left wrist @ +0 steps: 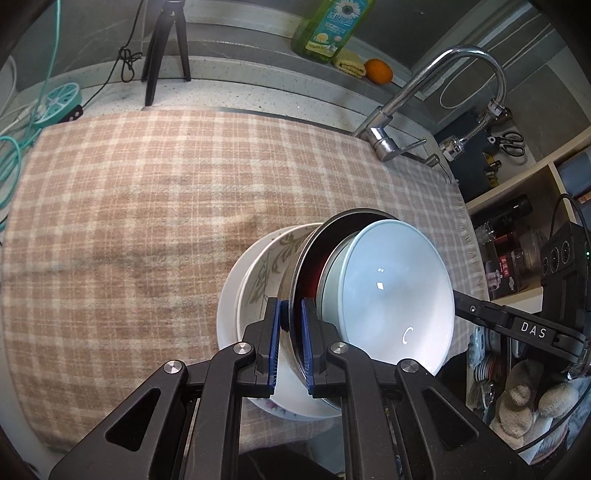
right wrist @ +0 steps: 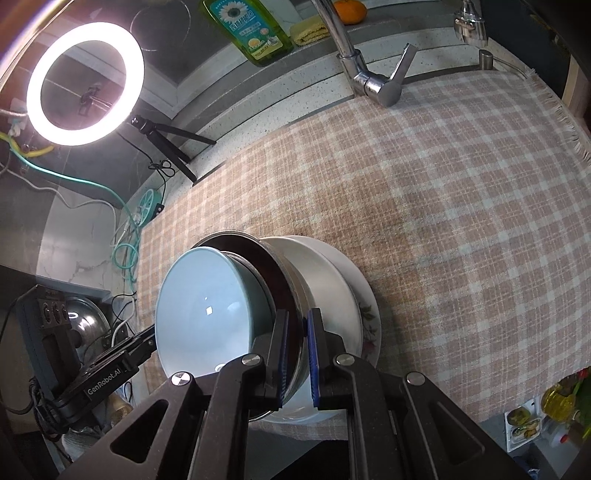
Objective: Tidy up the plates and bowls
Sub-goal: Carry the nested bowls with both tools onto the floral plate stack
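Bowls nested: pale blue bowl (left wrist: 391,295) inside steel bowl (left wrist: 295,280), over a white floral bowl (right wrist: 332,280) and plate (right wrist: 369,314), above checked cloth (left wrist: 147,203). Left tongs (left wrist: 291,339) and right tongs (right wrist: 297,354) both clench the steel rim. Readable: "DAS", "GenRobot.AI".

1. Premises: a home kitchen, with recording gear set up in it.
2. Chrome tap (left wrist: 436,99) at the far edge of a speckled stone counter (left wrist: 207,88).
3. Dish-soap bottle (left wrist: 332,26) and an orange (left wrist: 378,71) on the far ledge.
4. Bottles and jars on open shelves (left wrist: 517,236), right.
5. Checked cloth (left wrist: 166,206) covers the worktop.
6. Ring light (right wrist: 85,81) on a tripod, far left.
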Motion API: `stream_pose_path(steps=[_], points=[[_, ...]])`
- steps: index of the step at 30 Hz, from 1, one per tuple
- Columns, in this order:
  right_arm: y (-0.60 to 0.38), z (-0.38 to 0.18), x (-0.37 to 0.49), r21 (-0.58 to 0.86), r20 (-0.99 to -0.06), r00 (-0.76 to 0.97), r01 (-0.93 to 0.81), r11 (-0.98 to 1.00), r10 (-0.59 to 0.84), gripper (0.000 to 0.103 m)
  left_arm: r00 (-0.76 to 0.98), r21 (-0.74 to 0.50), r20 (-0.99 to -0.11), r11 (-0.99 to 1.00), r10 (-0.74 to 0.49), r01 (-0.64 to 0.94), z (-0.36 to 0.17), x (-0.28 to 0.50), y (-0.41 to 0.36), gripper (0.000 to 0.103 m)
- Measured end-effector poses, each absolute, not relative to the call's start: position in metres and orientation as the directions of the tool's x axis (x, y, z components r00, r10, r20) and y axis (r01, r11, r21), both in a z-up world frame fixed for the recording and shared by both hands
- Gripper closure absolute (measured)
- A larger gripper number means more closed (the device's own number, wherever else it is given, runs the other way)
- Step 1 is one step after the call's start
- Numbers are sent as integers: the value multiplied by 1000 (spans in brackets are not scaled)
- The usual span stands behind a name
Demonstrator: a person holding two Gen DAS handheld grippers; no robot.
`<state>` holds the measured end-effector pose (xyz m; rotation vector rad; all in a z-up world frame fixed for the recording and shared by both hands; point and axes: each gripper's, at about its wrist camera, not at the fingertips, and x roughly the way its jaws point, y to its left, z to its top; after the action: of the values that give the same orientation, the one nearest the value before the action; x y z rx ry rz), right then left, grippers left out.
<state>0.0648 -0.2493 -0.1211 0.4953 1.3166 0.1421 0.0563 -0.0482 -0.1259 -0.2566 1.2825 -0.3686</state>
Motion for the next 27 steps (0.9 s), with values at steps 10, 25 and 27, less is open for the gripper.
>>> stream_pose_path(steps=[10,25,27], points=[[-252,-132,66,422,-894,248,186,888,373,93,232,-377,-889,918,-396,123,-131,57,-50,94],[-248,-130,66,425,-893,242,175,888,380,93,221,-380,-888,915,-402,137,-133,56,-48,94],[-248,-130,65,432,-890,239,173,885,388,93,219,-384,-888,914,-405,134,-133,57,-47,94]])
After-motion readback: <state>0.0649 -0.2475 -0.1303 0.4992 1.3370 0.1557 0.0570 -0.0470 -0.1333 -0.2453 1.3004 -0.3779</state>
